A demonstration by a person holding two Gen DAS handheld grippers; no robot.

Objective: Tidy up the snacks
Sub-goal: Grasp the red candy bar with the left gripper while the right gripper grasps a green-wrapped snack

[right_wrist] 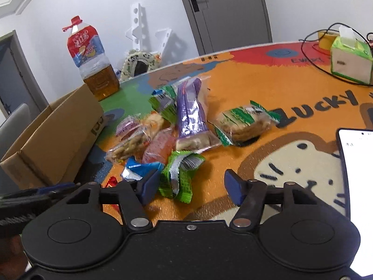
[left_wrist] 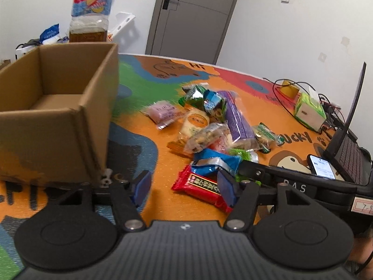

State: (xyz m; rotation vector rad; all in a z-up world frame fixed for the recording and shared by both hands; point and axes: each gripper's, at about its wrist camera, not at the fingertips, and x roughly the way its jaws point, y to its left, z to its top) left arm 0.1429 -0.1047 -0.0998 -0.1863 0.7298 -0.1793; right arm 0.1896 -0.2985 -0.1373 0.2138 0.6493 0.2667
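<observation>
Hovering low over the table (left_wrist: 163, 200), the left gripper (left_wrist: 184, 186) has its fingers half spread with the red packet (left_wrist: 198, 186) lying between them, unpinched; the right gripper (right_wrist: 191, 184) is likewise half spread beside a green packet (right_wrist: 179, 177), gripping nothing; both could snag a neighbouring wrapper, since the blue packet (left_wrist: 214, 163) overlaps the red one; farther off, the snack pile (left_wrist: 209, 121) is loose and slippery; the empty cardboard box (left_wrist: 58, 107) waits at left, its near wall easy to clip.
</observation>
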